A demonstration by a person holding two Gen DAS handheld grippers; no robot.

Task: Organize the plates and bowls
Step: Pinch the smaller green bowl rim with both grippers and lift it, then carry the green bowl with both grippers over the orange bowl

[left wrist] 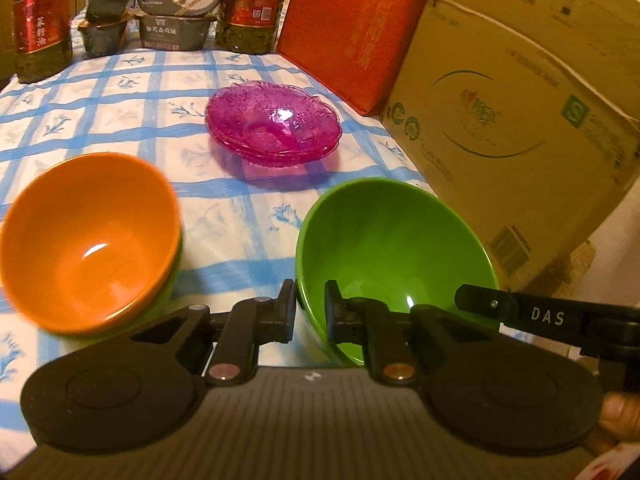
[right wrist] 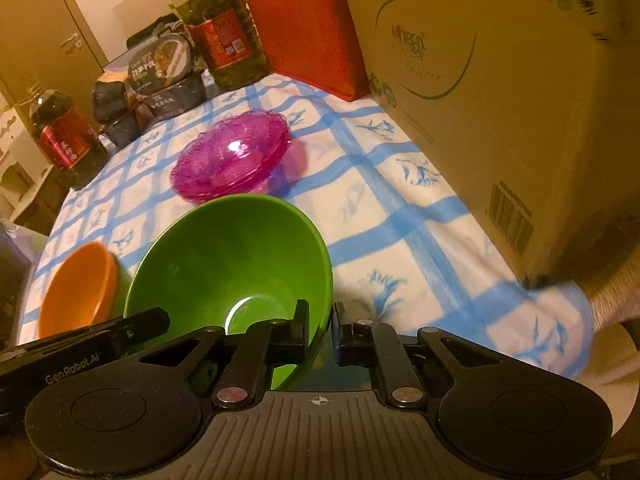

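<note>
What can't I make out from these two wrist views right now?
- Green bowl: its underside is hidden in both views, so table contact is unclear.
- Bowl under the orange bowl: only a green sliver shows; blurred in the left view.
- Pink dishes: count in the stack unclear.
- Cardboard box: cut off by the frame.

Right gripper (right wrist: 321,326) clamps the right rim of the green bowl (right wrist: 236,252), one finger inside the wall, one outside. Left gripper (right wrist: 132,326) enters from the lower left at the bowl's opposite rim; its grip is hidden. An orange bowl (right wrist: 78,290) sits just left of the green one. Stacked pink glass plates (right wrist: 232,160) lie beyond, on the blue-checked tabletop (right wrist: 400,216). A cardboard box (right wrist: 500,92) flanks the right side; a red bag (right wrist: 304,28), oil bottles (right wrist: 224,36) and food boxes (right wrist: 164,76) line the far edge.
</note>
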